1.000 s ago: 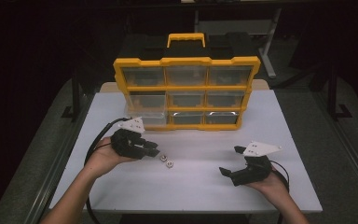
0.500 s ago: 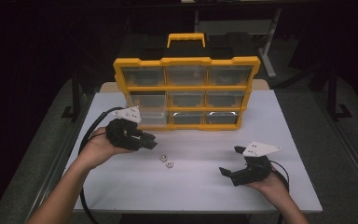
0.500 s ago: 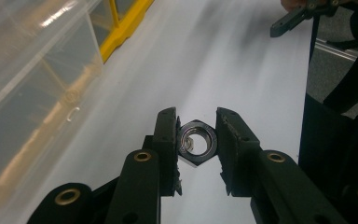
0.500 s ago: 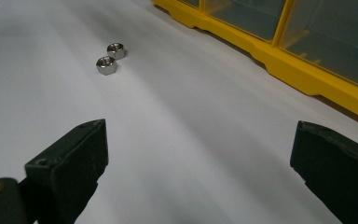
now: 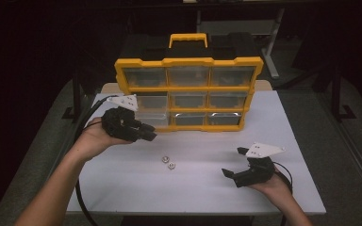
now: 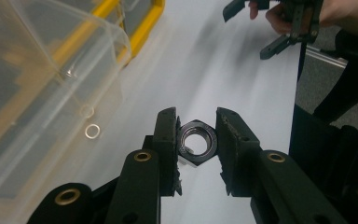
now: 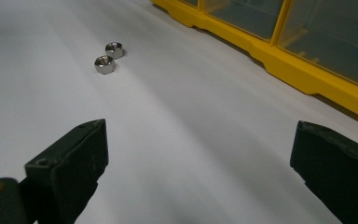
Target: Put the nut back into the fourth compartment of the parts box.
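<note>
My left gripper (image 5: 147, 134) hovers at the table's left, just in front of the organizer's lower left clear drawer (image 5: 151, 116), which sticks out of its slot. In the left gripper view the gripper (image 6: 196, 120) is shut on a dark hex nut (image 6: 196, 142), with the drawer (image 6: 51, 65) close at the left and a small ring (image 6: 92, 131) showing through its wall. Two silver hex nuts (image 5: 165, 159) (image 5: 171, 165) lie loose mid-table, also in the right gripper view (image 7: 114, 49) (image 7: 104, 64). My right gripper (image 5: 234, 161) rests low at the front right, open and empty (image 7: 200, 149).
The yellow organizer (image 5: 188, 61) with a yellow handle stands upright at the back of the white table (image 5: 193, 197); its frame (image 7: 303, 70) runs along the right gripper view's upper right. Cables trail from both grippers. The surroundings beyond the table are dark.
My left gripper has risen and drawn back and left from the loose nuts toward the organizer's protruding drawer, carrying the nut. The right gripper has stayed put.
</note>
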Demonstrator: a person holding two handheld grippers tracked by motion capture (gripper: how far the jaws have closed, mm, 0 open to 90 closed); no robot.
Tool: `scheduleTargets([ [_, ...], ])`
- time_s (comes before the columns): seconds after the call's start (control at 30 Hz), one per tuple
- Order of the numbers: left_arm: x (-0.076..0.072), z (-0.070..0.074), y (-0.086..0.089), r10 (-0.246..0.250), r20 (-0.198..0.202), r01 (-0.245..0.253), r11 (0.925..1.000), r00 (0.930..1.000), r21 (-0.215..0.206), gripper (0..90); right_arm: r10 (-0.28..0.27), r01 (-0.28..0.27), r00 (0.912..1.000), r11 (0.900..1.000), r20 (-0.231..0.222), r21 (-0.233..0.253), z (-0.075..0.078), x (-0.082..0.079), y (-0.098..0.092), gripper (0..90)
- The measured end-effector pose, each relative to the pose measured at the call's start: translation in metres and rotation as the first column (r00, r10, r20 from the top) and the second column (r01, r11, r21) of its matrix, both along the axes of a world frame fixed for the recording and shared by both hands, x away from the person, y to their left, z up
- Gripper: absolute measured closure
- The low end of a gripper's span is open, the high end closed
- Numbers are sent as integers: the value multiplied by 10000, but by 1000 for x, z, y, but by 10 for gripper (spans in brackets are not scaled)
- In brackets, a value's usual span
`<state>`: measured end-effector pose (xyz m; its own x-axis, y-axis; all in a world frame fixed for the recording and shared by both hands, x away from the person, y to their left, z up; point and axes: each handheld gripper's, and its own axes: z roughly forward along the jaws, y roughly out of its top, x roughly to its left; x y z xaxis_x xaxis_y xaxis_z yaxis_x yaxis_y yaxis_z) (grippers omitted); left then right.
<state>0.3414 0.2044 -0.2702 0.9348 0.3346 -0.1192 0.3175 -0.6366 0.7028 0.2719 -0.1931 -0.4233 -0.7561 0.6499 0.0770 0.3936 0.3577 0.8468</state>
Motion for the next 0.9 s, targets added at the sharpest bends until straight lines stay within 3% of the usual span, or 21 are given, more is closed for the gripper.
scheduleTargets([
  [0.6,24,50,6,435,634,-428,9990,9970,-122,706,3,-3,10000,10000,-14,6,0,0,0,34],
  [0.9,39,49,2,863,855,-879,9960,9926,153,706,3,-2,10000,10000,-32,34,0,0,-1,35],
])
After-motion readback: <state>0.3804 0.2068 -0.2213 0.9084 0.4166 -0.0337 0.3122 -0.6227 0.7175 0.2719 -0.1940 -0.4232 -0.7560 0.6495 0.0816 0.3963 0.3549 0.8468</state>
